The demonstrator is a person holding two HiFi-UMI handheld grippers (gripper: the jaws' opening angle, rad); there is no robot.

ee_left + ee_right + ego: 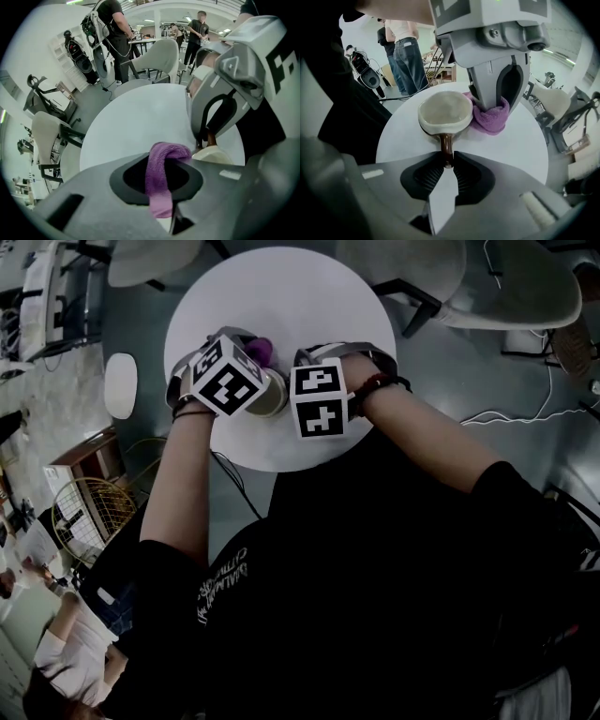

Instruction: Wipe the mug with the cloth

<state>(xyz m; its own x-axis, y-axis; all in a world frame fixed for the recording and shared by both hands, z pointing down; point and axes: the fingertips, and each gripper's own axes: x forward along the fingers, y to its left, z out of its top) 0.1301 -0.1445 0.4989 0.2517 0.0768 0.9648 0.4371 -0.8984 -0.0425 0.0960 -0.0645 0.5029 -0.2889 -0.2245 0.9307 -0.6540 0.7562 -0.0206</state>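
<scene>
We find the mug over the round white surface, though we cannot tell whether it rests there. Its brown handle is pinched between the jaws of our right gripper. The purple cloth touches the mug's side, clamped in our left gripper. Pale chairs stand around the surface
</scene>
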